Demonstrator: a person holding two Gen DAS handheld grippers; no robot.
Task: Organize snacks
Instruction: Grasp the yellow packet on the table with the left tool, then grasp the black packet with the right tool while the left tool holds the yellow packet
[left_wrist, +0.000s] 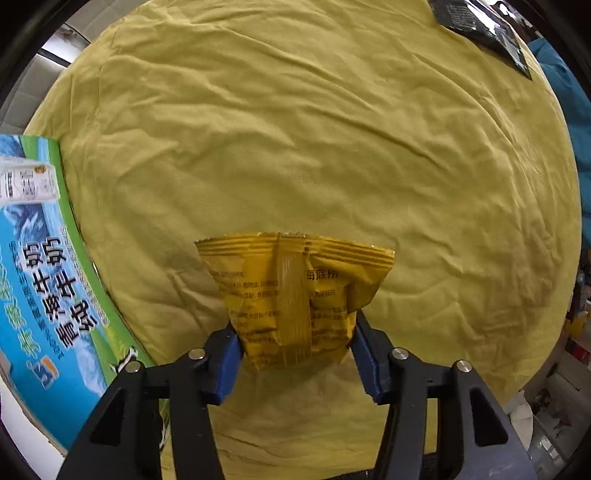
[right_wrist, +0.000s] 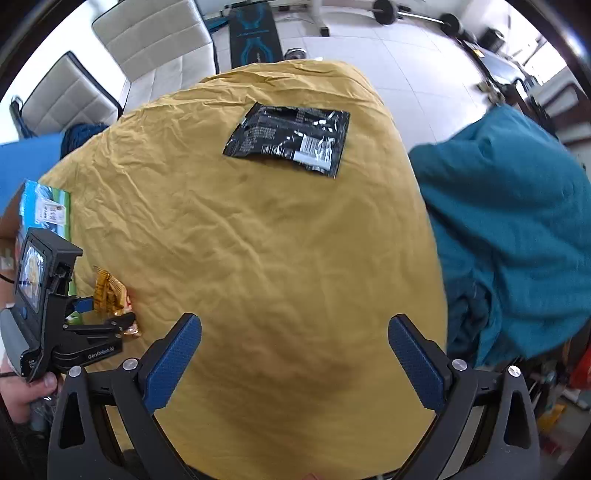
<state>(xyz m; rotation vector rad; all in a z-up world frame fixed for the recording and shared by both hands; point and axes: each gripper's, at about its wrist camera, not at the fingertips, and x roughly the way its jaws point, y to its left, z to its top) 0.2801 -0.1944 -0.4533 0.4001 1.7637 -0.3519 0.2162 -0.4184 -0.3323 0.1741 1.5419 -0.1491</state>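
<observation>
Two snack packets show on the yellow-clothed desk (right_wrist: 258, 258). Beside the blue milk carton box (left_wrist: 40, 295), the left gripper (left_wrist: 295, 343) pinches the yellow snack packet (left_wrist: 295, 291) by its lower half. Well away from that box lies the black packet (right_wrist: 291, 140), untouched. Hovering with jaws wide and empty, the right gripper (right_wrist: 295, 354) should, I judge, descend squarely over the black packet's edge before closing.
</observation>
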